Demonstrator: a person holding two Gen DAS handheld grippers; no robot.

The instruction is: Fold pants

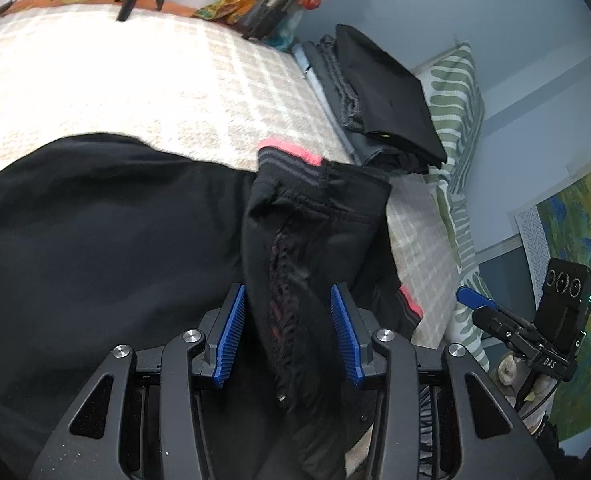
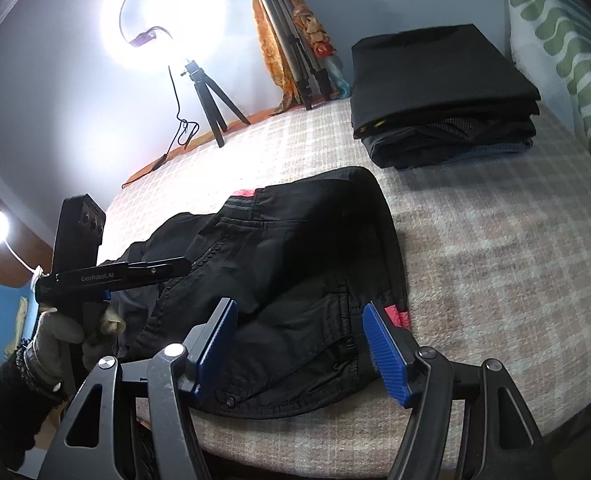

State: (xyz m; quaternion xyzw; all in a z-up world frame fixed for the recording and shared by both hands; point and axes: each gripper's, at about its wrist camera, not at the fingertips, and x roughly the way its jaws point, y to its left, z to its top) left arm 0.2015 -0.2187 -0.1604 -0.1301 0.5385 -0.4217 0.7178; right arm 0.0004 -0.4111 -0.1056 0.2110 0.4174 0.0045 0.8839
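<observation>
On the bed (image 2: 475, 248):
Pants (image 2: 295, 264): black, bunched, near folded stack (image 2: 443, 92).
Left gripper (image 1: 289, 320): pants fabric between its pads, grip uncertain.
Right gripper (image 2: 299, 340): released, above pants.

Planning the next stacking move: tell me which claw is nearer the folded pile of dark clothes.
Right. The right claw hovers over the black pants, nearer the dark clothes pile; the left claw sits farther off on the pants' far side.

Pants (image 2: 295, 280) on the bed (image 2: 495, 260), folded clothes stack (image 2: 443, 96) behind them, pillow (image 2: 555, 40) further right.
</observation>
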